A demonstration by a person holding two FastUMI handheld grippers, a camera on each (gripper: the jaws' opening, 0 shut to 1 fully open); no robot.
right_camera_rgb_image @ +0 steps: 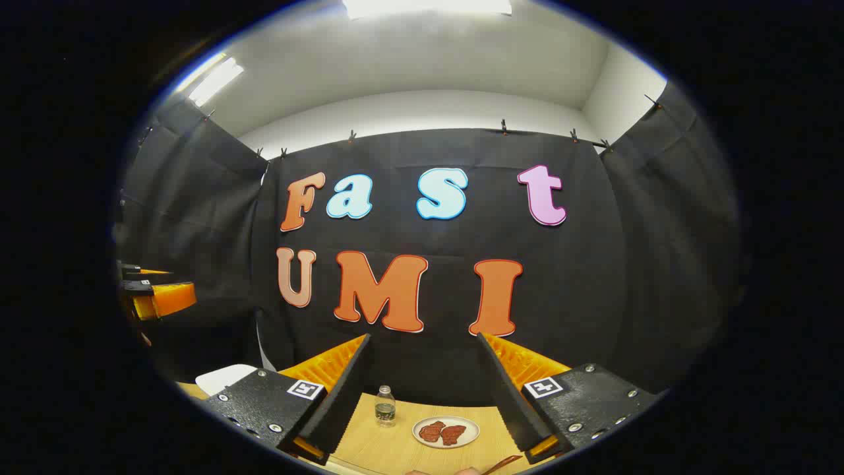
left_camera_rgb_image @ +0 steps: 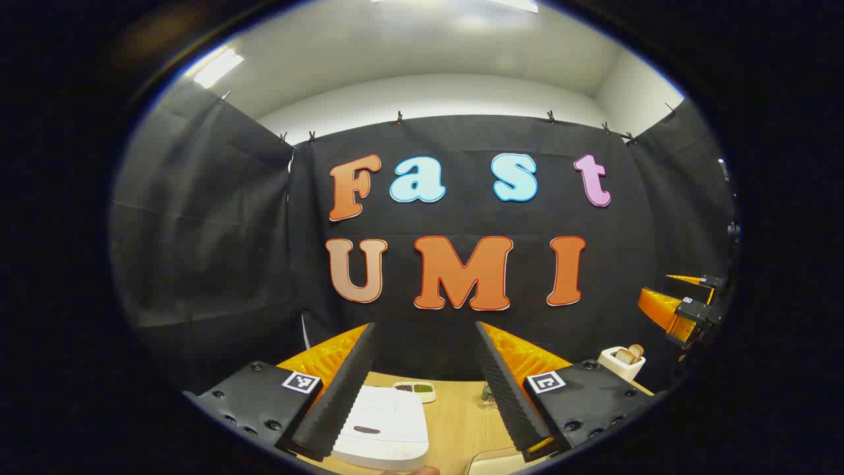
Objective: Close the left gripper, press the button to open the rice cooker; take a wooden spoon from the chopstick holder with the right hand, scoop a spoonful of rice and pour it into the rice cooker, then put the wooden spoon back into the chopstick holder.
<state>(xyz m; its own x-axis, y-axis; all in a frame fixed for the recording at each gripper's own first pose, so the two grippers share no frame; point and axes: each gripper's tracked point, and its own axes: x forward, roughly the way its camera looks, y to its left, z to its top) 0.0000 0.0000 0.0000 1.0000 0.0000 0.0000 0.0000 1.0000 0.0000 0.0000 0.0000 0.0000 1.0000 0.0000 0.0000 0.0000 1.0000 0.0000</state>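
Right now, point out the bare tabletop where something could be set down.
In the left gripper view, bare wood lies right of the closed white rice cooker, in front of the divided white dish. In the right gripper view, bare wood lies in front of the small clear bottle and the white plate of reddish pieces. The back edge is more crowded.

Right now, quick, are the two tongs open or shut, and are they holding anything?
Left tongs: open, holding nothing, above the closed rice cooker.
Right tongs: open, holding nothing.
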